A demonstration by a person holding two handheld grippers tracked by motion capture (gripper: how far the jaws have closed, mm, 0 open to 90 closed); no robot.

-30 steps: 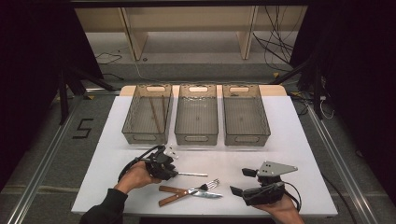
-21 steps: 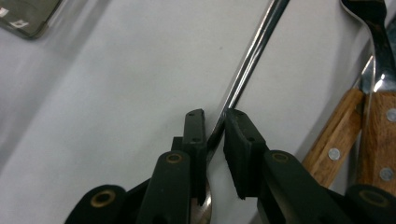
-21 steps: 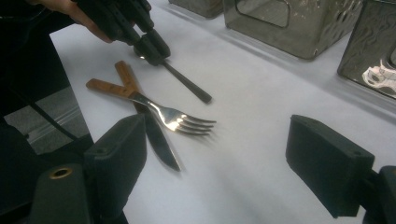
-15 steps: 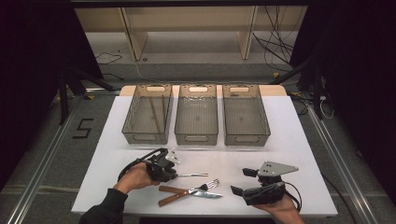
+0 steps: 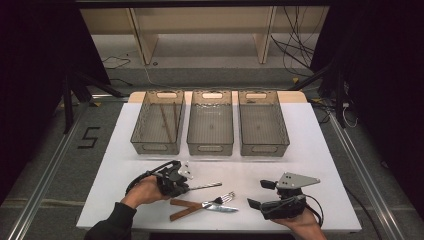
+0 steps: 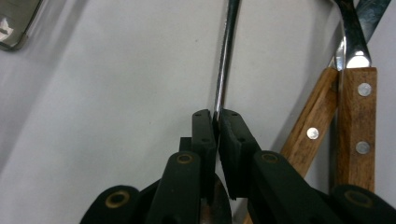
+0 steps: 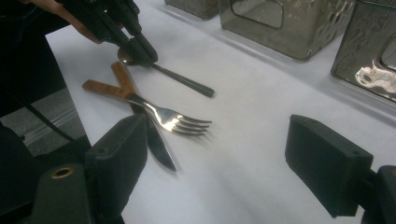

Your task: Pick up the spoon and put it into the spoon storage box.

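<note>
A metal spoon (image 5: 206,187) lies on the white table (image 5: 310,150), its handle pointing right. My left gripper (image 5: 181,187) has just been closing and is now shut on the spoon (image 6: 224,56), its pads (image 6: 204,135) pinching the thin shaft near the bowl. The right gripper view shows that grip (image 7: 140,49) on the spoon (image 7: 184,80) too. A fork (image 5: 220,200) and a knife (image 5: 222,208), both wooden-handled, lie crossed just in front. My right gripper (image 5: 260,194) rests at the front right, open (image 7: 224,158), with nothing between its jaws.
Three clear bins stand in a row behind: left (image 5: 142,127), middle (image 5: 210,148), right (image 5: 263,149). The left one holds thin brown sticks (image 5: 166,122). The fork (image 7: 170,119) and knife blade (image 7: 159,147) lie close to my right gripper's left jaw.
The left gripper's jaws have drawn together onto the spoon's shaft. Both hands have stayed where they were.
</note>
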